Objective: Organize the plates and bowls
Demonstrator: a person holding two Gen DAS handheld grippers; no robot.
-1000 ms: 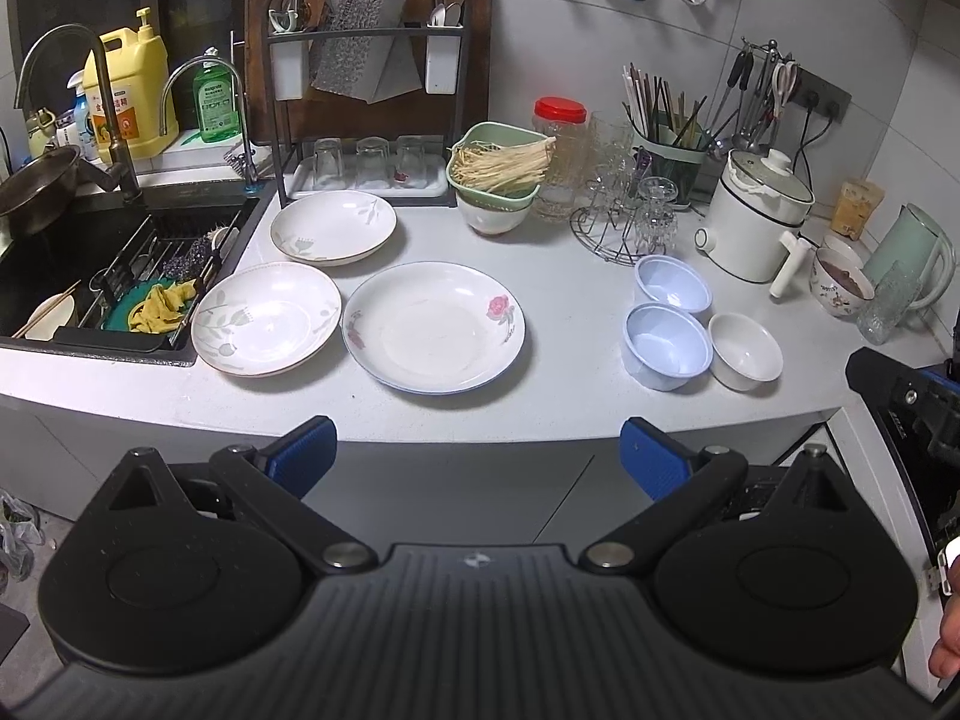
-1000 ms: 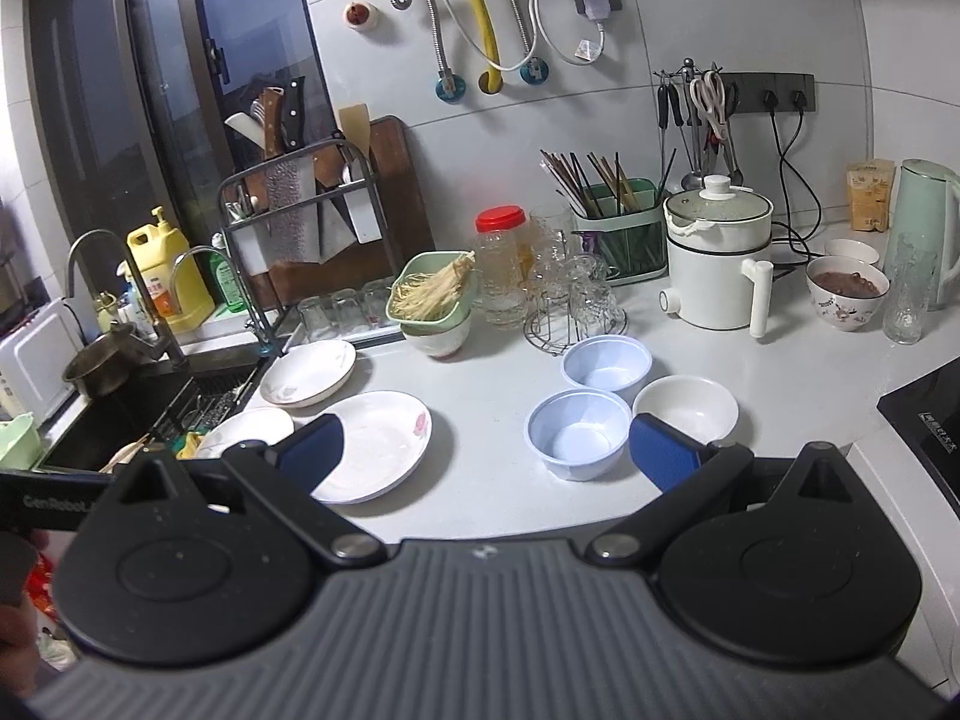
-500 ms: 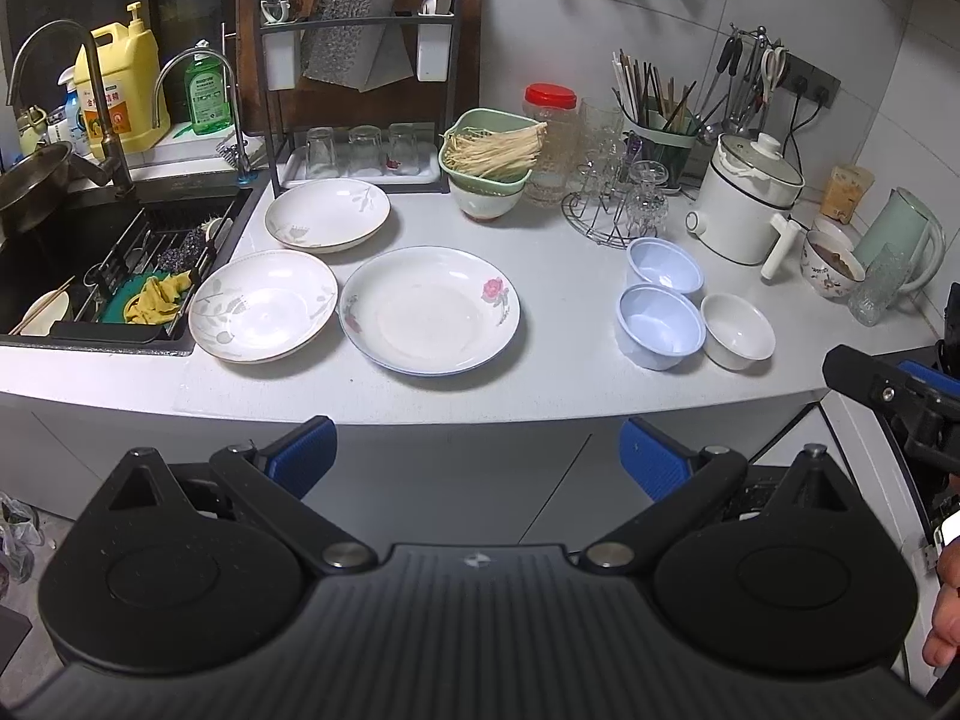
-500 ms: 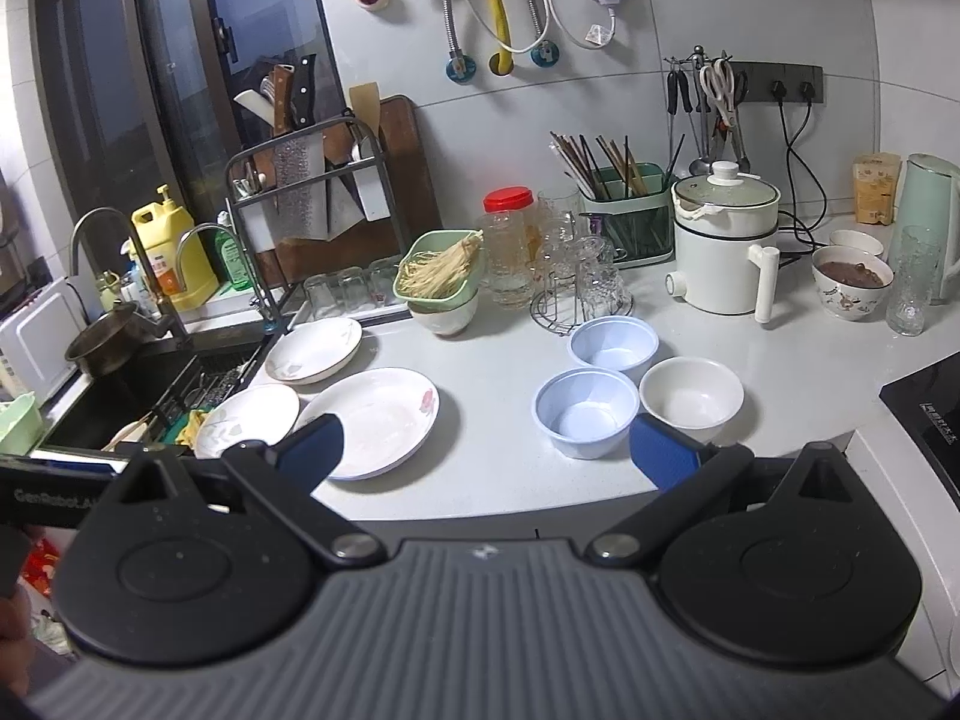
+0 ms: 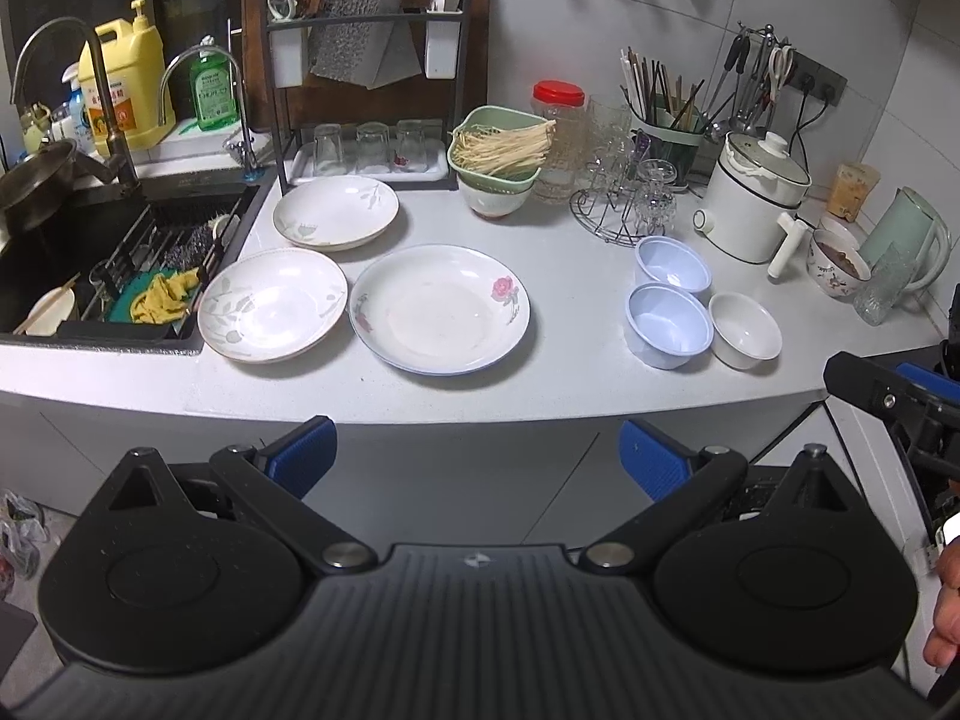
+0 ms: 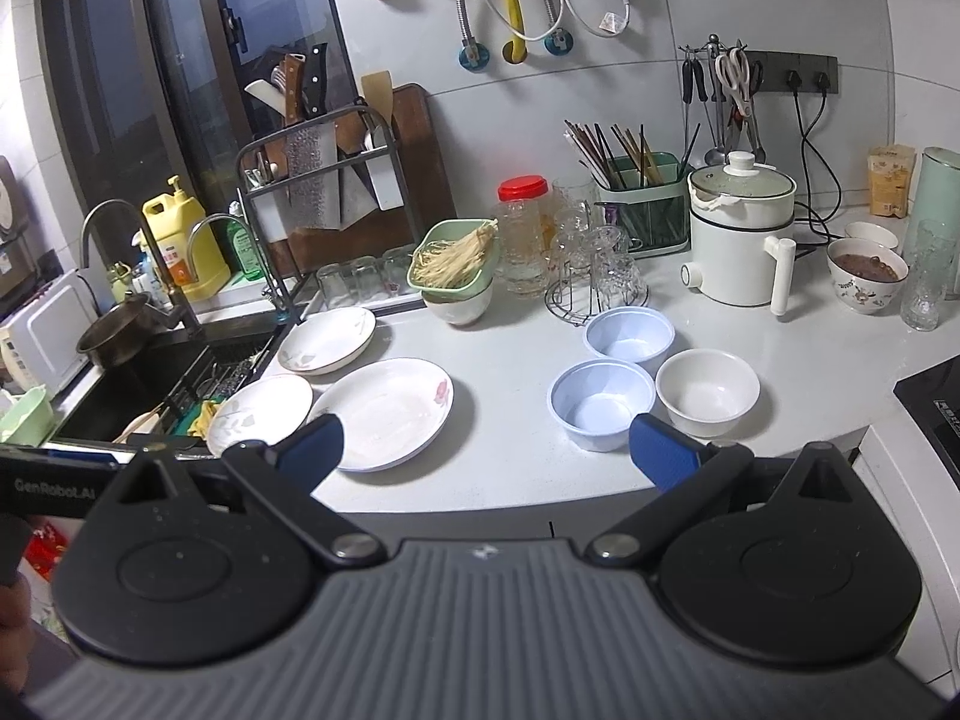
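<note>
Stretching across both views, the white stone countertop [image 5: 576,372] carries everything. Its black sink [image 5: 78,264] at the left holds a rack with a crumpled yellow cloth [image 5: 162,300]. The large white plate with a pink rose [image 5: 439,307] lies mid-counter, touching the white leaf-patterned plate [image 5: 273,304] beside the sink; a second leaf-patterned plate [image 5: 336,211] sits just behind them. Further back, a green plastic basket of pale dried noodles [image 5: 501,144] rests in a white bowl. To the right, two empty pale blue plastic bowls [image 5: 669,324] stand one behind the other, and a small empty white ceramic bowl [image 5: 745,330] touches the nearer one. The left gripper [image 5: 477,459] and right gripper [image 6: 486,447] both hover off the counter edge, blue-padded fingers spread wide, holding nothing.
</note>
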